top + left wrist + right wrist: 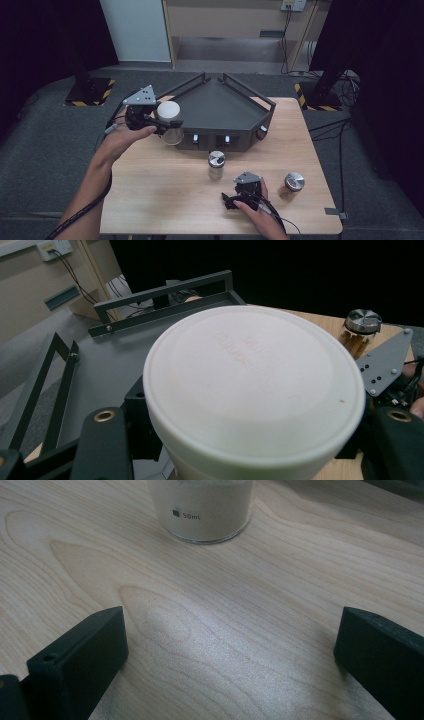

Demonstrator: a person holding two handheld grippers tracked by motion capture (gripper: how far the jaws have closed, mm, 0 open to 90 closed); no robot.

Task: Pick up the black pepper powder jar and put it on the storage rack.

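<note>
My left gripper (162,126) is shut on a clear jar with a wide white lid (170,122), lifted just off the table's far left, beside the dark tray's front corner. Up close, that white lid (255,385) sits between the two black jaws. A small glass jar with a metal lid (216,165) stands mid-table; its lower part, marked 50ml (206,507), holds pale powder. My right gripper (231,201) rests low on the wood near the front edge, open, with bare tabletop between its jaws. A second metal-lidded jar (294,184) stands to its right.
A dark angular metal tray with raised rails (220,107) takes up the back of the wooden table (165,200). Beyond it are grey floor, black stands with striped bases (90,90) and a cabinet with cables.
</note>
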